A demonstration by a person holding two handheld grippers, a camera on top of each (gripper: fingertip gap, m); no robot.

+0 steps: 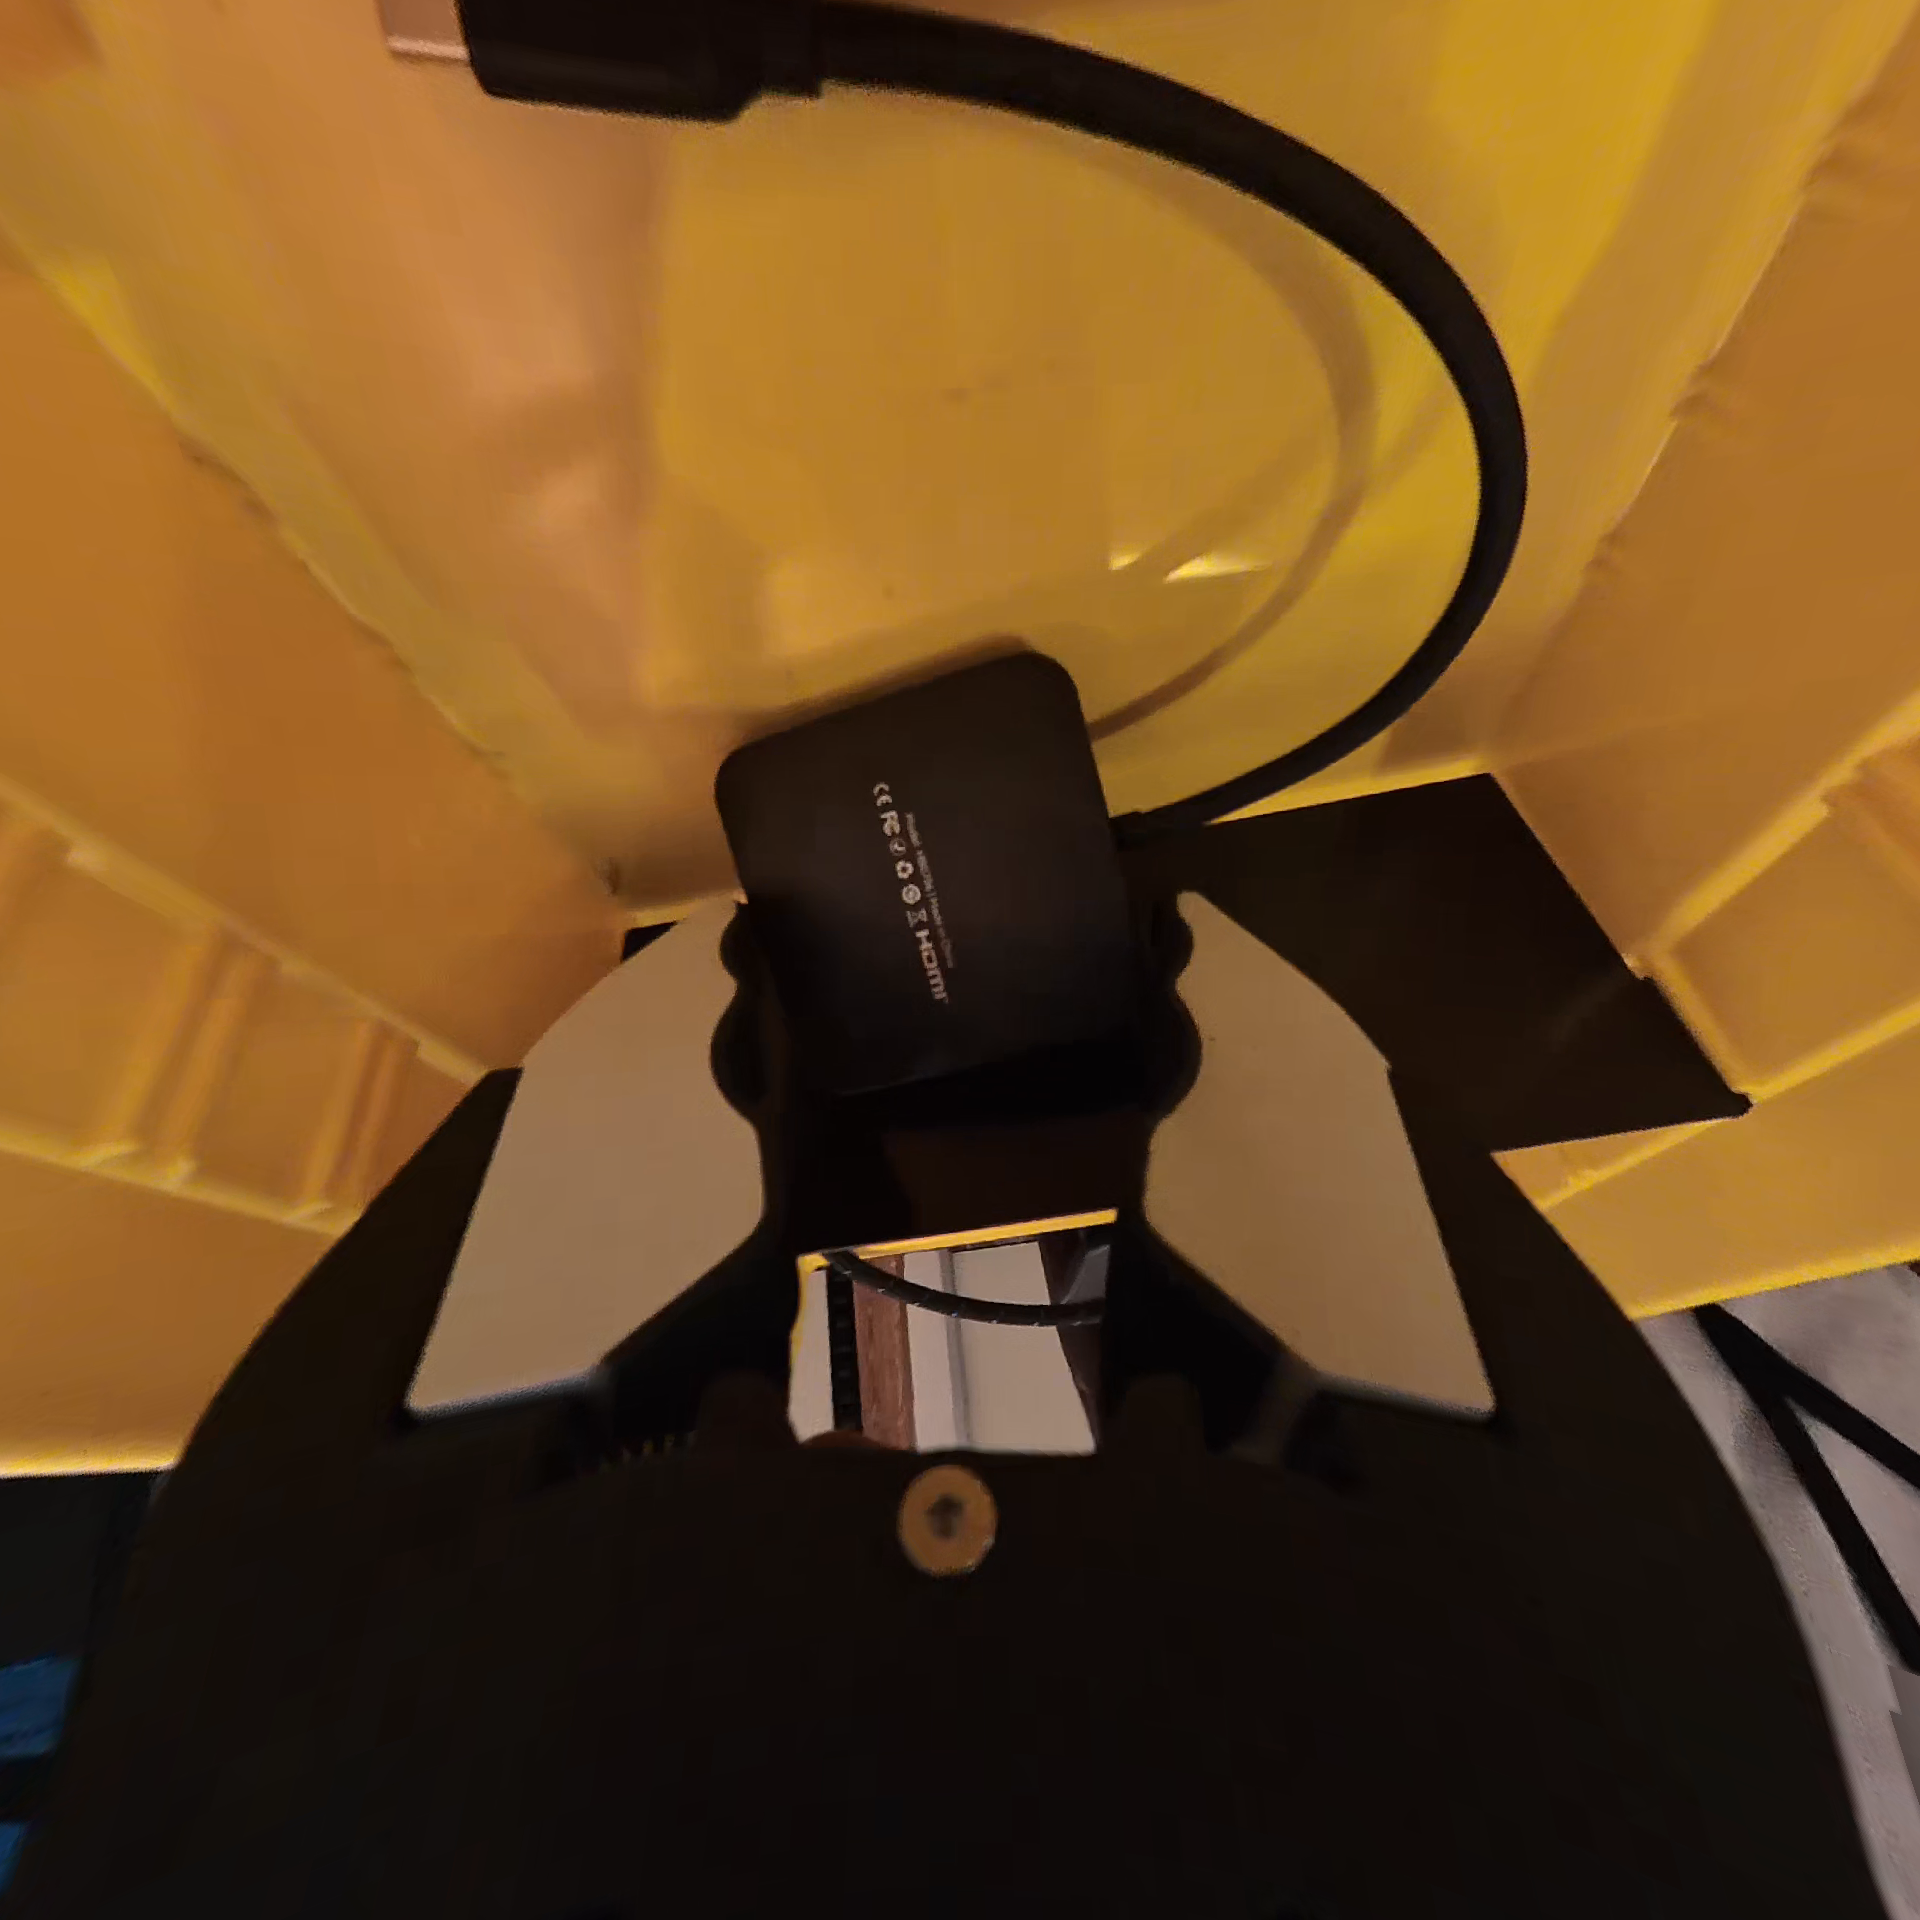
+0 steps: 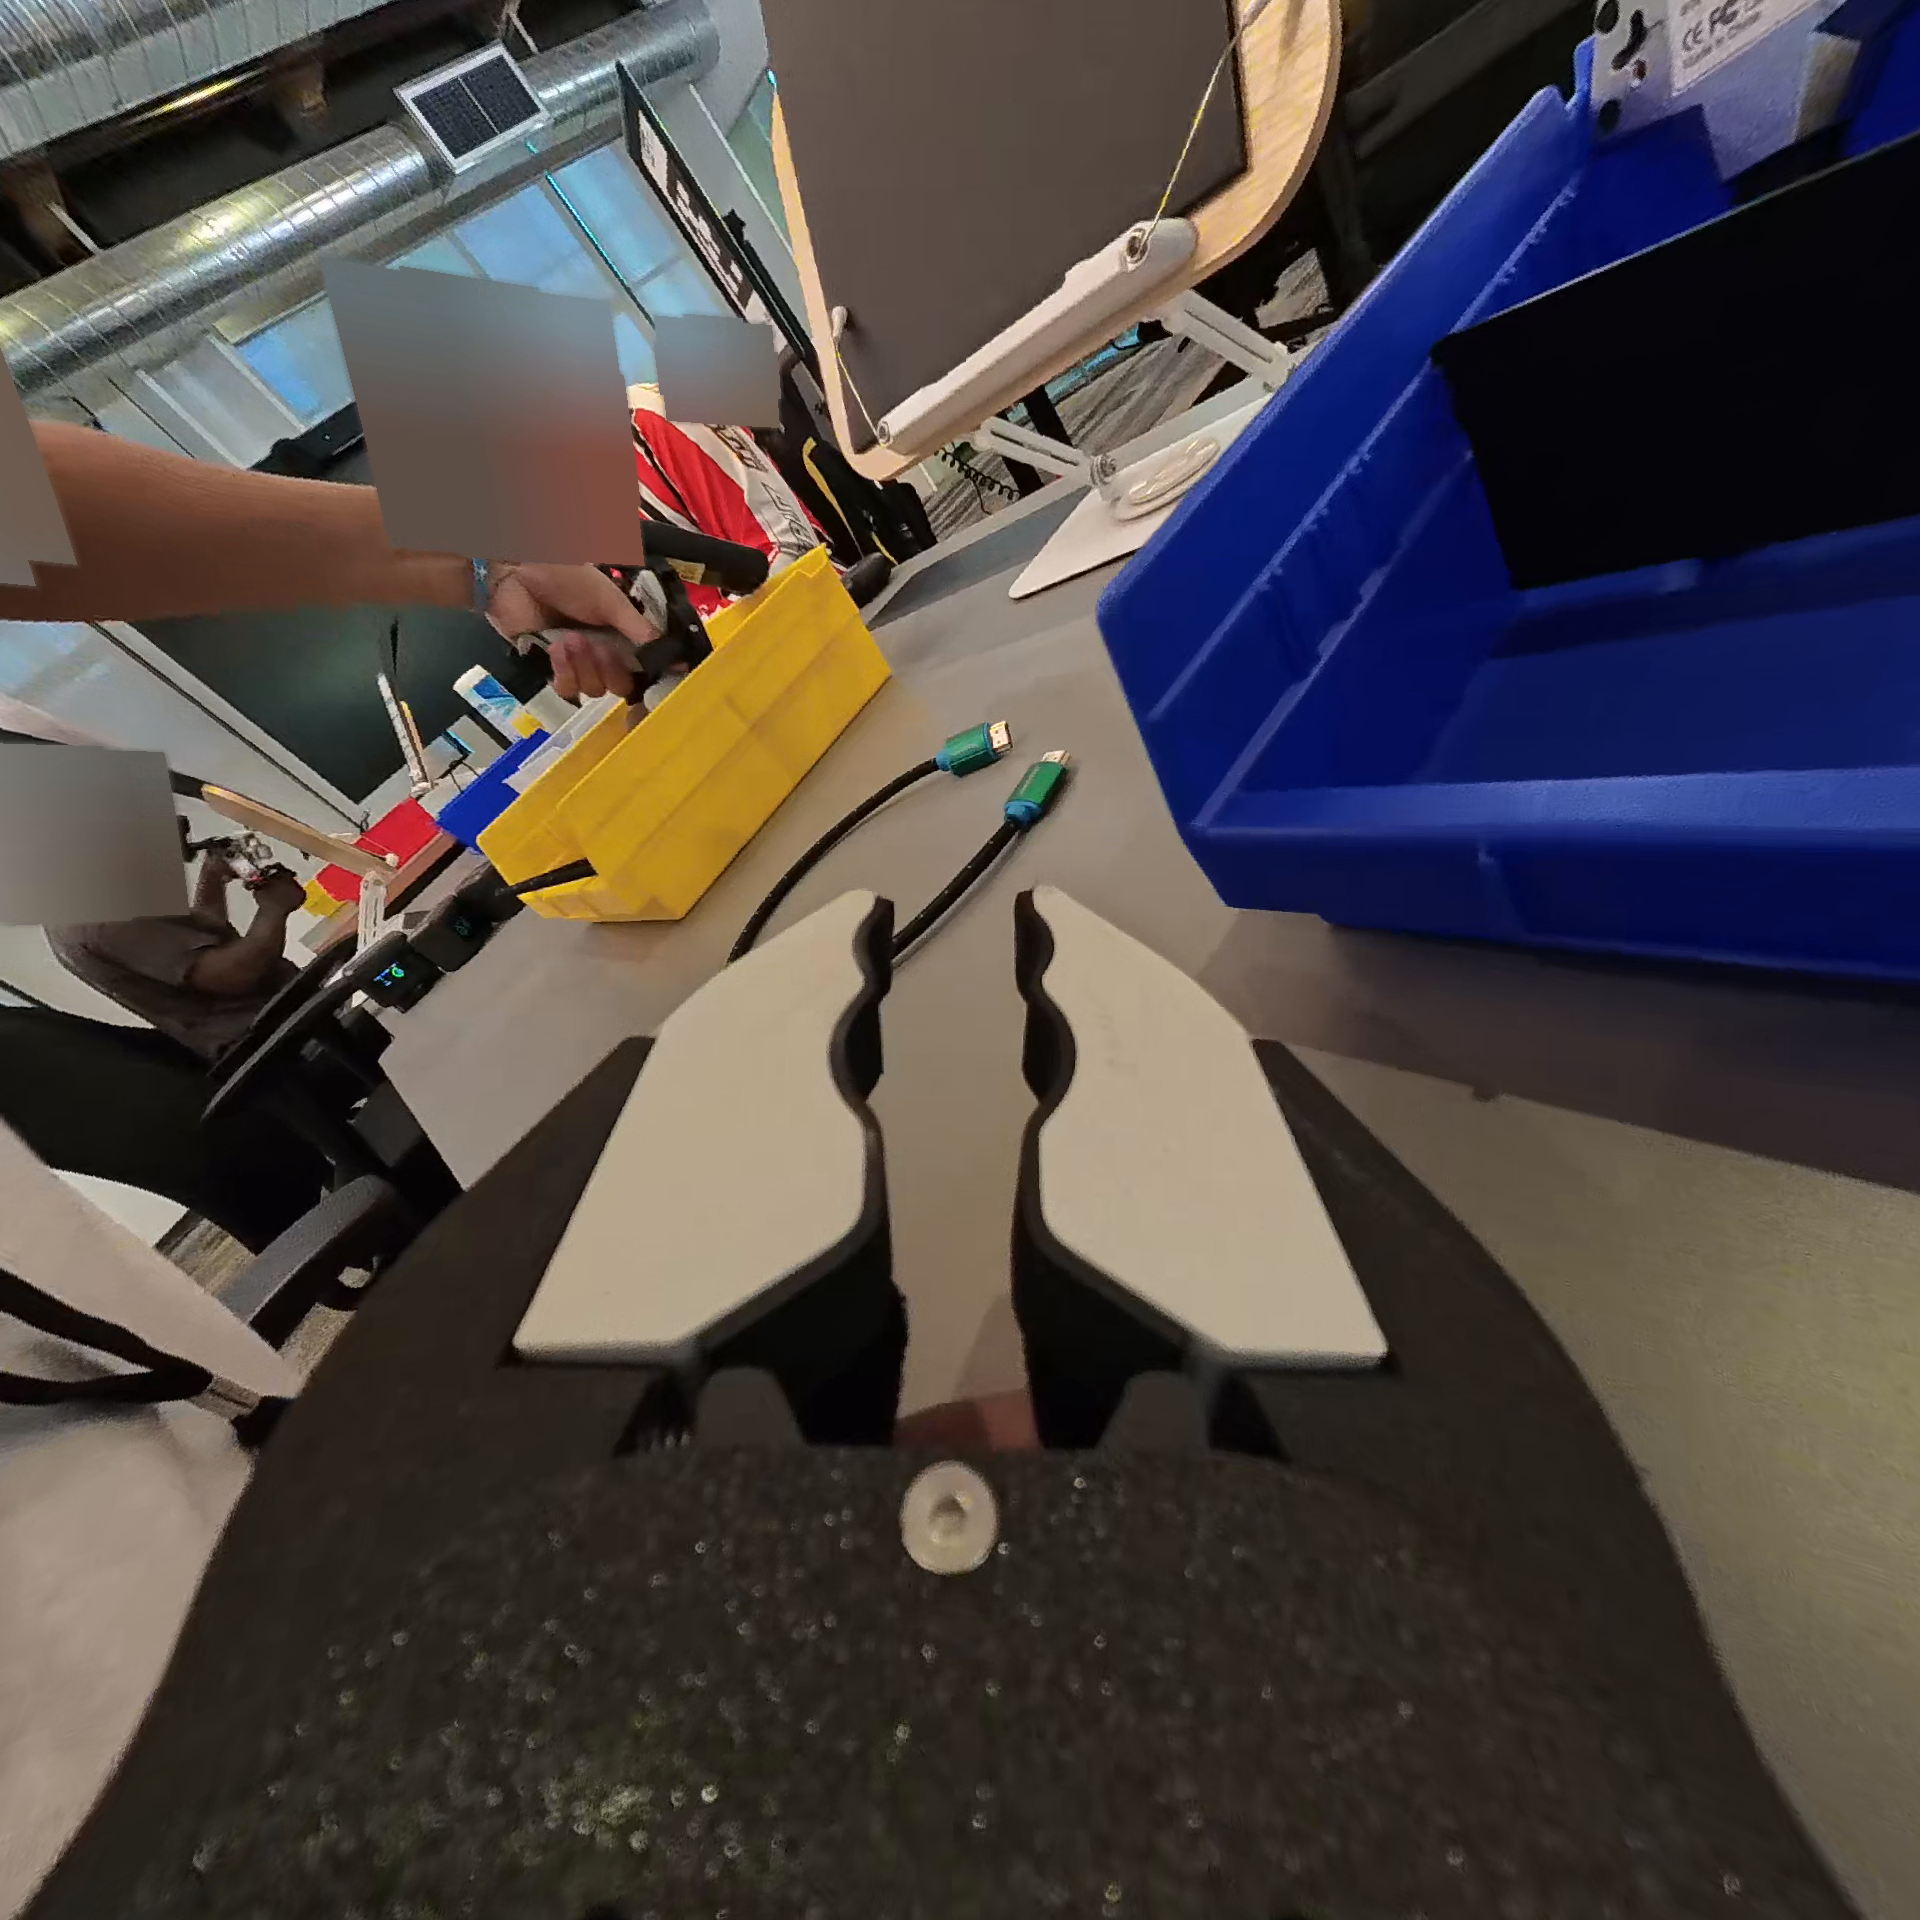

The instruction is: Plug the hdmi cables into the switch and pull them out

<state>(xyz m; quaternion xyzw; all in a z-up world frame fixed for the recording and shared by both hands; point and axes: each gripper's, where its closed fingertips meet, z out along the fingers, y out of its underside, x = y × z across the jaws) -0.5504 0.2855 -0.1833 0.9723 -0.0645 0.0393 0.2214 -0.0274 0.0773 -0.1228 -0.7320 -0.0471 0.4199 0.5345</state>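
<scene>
In the left wrist view my left gripper (image 1: 951, 935) is shut on the black square HDMI switch (image 1: 925, 873), held inside the yellow bin (image 1: 935, 364). The switch's own black cable (image 1: 1455, 395) curves up to a black plug (image 1: 623, 62) at the top. In the right wrist view my right gripper (image 2: 951, 914) is open and empty above the grey table (image 2: 1039, 675). Two HDMI cables lie ahead of it, each with a green and blue plug: one (image 2: 977, 748) on the left, one (image 2: 1036, 790) on the right. The left gripper (image 2: 665, 634) shows far off over the yellow bin (image 2: 707, 769).
A big blue bin (image 2: 1507, 675) with a black divider stands at the right. A monitor on a white arm (image 2: 1039, 312) is behind. People sit at the left beyond the table's edge. A black divider (image 1: 1455, 935) sits in the yellow bin. The grippers' ends are close to 55 cm from one another.
</scene>
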